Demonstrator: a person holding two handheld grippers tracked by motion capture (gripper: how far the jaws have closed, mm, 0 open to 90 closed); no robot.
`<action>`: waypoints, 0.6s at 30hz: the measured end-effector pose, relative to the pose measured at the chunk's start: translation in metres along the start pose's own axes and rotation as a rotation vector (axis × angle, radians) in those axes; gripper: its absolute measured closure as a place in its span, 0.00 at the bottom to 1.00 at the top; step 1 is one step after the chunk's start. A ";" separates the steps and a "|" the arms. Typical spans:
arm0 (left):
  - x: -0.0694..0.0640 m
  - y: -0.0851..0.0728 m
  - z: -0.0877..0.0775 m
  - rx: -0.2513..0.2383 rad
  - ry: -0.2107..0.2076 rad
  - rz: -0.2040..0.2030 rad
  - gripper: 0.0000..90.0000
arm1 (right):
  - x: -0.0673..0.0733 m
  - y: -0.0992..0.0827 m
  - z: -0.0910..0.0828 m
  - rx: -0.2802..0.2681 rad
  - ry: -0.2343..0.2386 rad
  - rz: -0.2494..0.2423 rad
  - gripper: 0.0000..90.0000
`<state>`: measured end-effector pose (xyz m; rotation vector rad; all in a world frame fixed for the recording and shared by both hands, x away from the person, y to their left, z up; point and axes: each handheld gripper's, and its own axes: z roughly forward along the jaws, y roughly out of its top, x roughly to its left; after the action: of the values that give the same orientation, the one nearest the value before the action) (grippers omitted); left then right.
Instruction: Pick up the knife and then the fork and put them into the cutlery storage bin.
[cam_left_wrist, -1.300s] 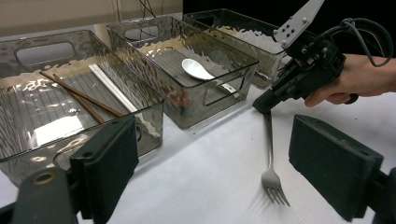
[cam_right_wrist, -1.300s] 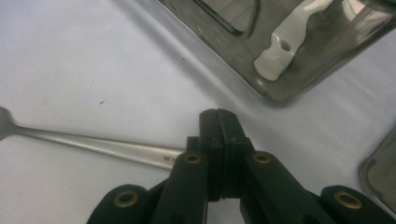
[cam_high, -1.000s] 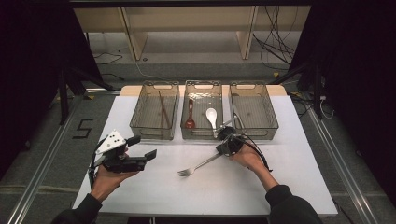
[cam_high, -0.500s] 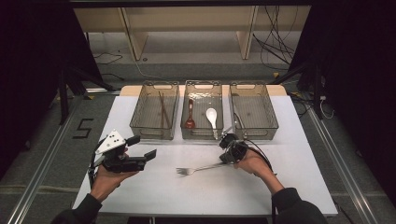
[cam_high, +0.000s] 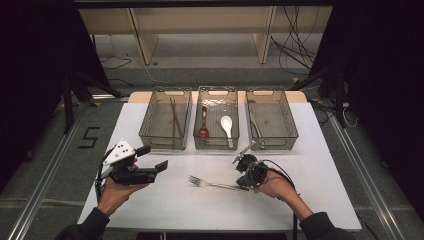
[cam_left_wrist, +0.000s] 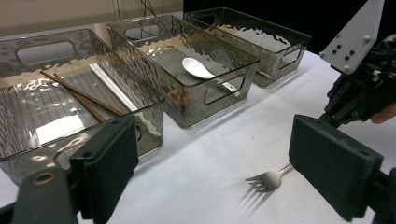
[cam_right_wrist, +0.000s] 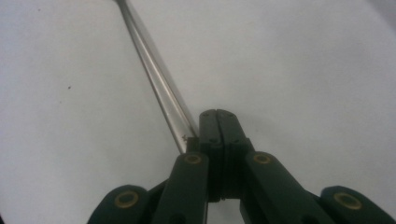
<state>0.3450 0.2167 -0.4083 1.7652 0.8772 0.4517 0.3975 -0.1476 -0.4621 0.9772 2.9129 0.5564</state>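
On table (cam_high: 165, 200), right gripper (cam_high: 245, 181) jaws clamp fork (cam_high: 212, 184) handle tip; fork may pivot and drop. Left gripper (cam_high: 159, 167) jaws apart.

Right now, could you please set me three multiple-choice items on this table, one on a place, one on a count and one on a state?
1. Where does the white spoon lie?
A. left bin
B. middle bin
C. on the table

2. How many clear bins stand in the row?
A. two
B. three
C. four

3. How do the right gripper jaws stand?
A. wide open
B. shut on the fork handle
C. shut on a chopstick

Answers: 1 B, it rests beside the brown spoon in the middle bin. 2 B, three stand side by side. 3 B, the right gripper view shows the steel handle pinched at the closed jaws.
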 end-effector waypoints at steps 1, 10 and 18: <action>0.000 0.000 0.000 -0.001 0.000 -0.001 0.17 | 0.001 0.000 0.000 0.002 0.004 -0.003 1.00; 0.000 0.000 -0.001 -0.002 0.000 0.001 0.17 | 0.013 0.001 -0.005 0.020 0.034 -0.053 1.00; 0.001 0.000 0.000 0.000 0.001 0.000 0.17 | 0.025 0.024 -0.004 0.002 0.018 -0.120 0.72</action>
<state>0.3453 0.2172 -0.4083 1.7649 0.8776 0.4532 0.3911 -0.1164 -0.4484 0.7950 2.9633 0.5587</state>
